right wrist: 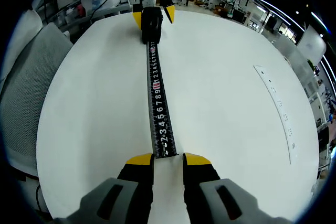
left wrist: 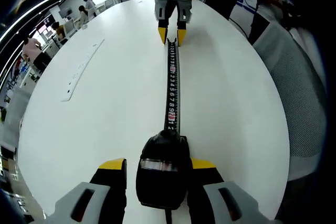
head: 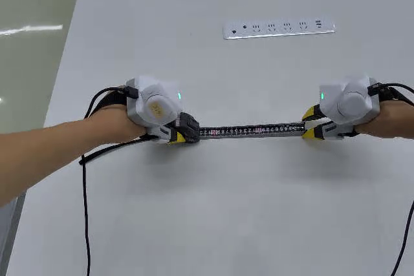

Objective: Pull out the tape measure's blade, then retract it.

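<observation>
The left gripper (left wrist: 157, 164) is clamping the tape measure's case (left wrist: 163, 177) between its jaws, the right gripper (right wrist: 163, 160) is pinching the blade (right wrist: 156, 93) tip between narrowed jaws, with the blade stretching straight ahead of it — the pull-out is looking complete, so the next move is calling for guiding that tip slowly back toward the case.

Tape blade (right wrist: 159, 109) numerals 2–9 legible, white on black.

I see yellow tips on black fingers and a pale grey-white body on the left gripper (left wrist: 157, 163). The right gripper (right wrist: 168, 160) is coloured the same, and each has a small green light in the head view. The tape measure (left wrist: 163, 174) is glossy black. Its blade (head: 252, 130) is black with white numerals, some boxed in red. The table (head: 194, 211) is plain white, the far power strip (head: 279, 28) white, and the cables (head: 84, 211) black.
</observation>
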